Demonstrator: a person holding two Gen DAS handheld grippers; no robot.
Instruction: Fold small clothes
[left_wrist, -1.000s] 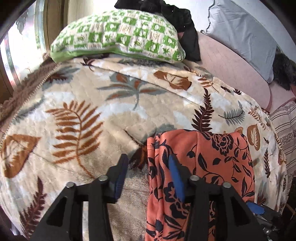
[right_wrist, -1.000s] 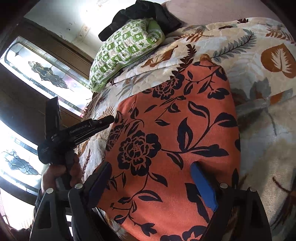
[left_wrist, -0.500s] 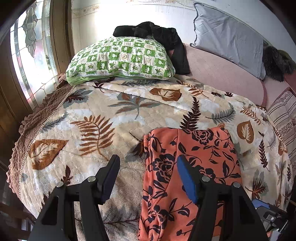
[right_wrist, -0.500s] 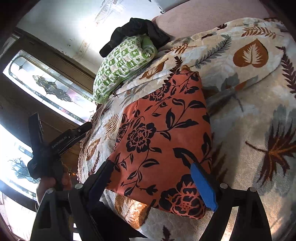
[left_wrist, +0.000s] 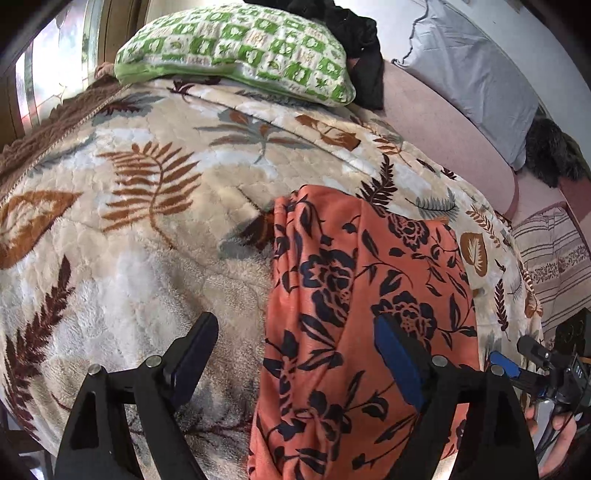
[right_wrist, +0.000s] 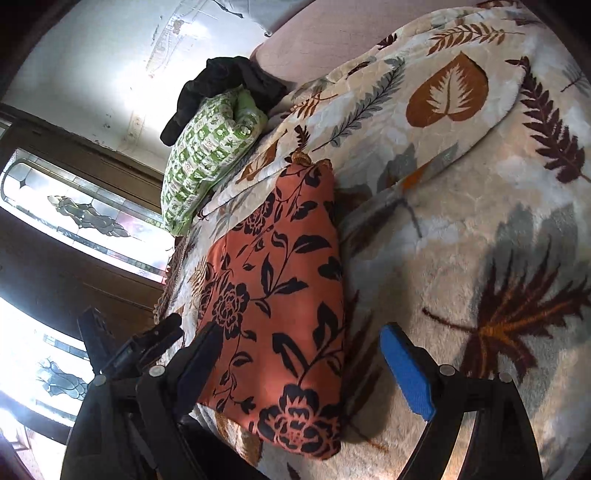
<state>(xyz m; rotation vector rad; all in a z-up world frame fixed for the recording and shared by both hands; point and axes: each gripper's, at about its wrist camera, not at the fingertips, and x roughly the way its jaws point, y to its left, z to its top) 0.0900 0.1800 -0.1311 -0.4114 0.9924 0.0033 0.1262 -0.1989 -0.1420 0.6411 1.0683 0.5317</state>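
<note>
An orange garment with a black flower print (left_wrist: 351, 306) lies folded flat on the leaf-patterned blanket (left_wrist: 140, 221), near the bed's front edge. It also shows in the right wrist view (right_wrist: 280, 295) as a long narrow rectangle. My left gripper (left_wrist: 295, 354) is open and empty, hovering above the garment's left edge. My right gripper (right_wrist: 299, 365) is open and empty, above the garment's near end. The right gripper also shows at the lower right of the left wrist view (left_wrist: 535, 362).
A green checked pillow (left_wrist: 236, 51) lies at the head of the bed with dark clothes (left_wrist: 354, 33) behind it. A grey pillow (left_wrist: 469, 74) leans at the back right. A stained-glass window (right_wrist: 85, 221) is on the left.
Both grippers have shifted over the garment: the left one has come closer and lower, the right one has swung right so the garment sits further left. Both stayed open.
</note>
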